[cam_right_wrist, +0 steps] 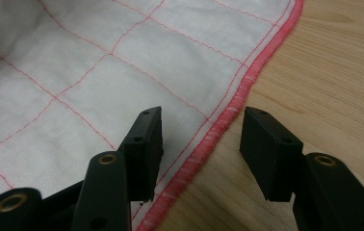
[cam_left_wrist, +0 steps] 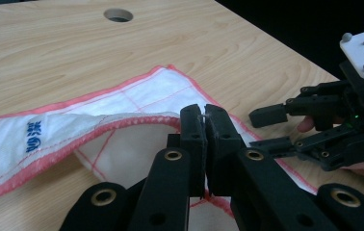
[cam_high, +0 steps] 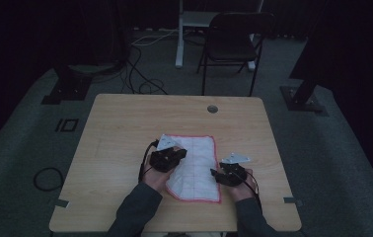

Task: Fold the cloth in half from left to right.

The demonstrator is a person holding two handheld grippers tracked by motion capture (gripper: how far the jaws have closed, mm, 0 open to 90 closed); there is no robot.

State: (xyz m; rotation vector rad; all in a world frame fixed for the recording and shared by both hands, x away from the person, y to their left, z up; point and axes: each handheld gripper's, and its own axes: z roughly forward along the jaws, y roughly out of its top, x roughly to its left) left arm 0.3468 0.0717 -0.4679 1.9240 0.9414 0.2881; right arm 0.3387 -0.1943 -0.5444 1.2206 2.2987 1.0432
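A white cloth (cam_high: 197,163) with a pink hem and a thin red grid lies on the wooden table (cam_high: 125,128). My left gripper (cam_high: 180,154) is shut on the cloth's left edge (cam_left_wrist: 122,120) and lifts it, so the hem folds over; a blue printed mark (cam_left_wrist: 34,135) shows on that fold. In the left gripper view its tips (cam_left_wrist: 204,122) pinch the hem. My right gripper (cam_high: 215,174) is open at the cloth's right edge. In the right gripper view the pink hem (cam_right_wrist: 233,108) runs between its spread fingertips (cam_right_wrist: 201,127), one over cloth, one over bare wood.
A round cable hole (cam_high: 212,108) sits near the table's far edge. Beyond the table stand a dark folding chair (cam_high: 231,42) and a white desk leg (cam_high: 179,34), with cables (cam_high: 140,79) on the grey floor.
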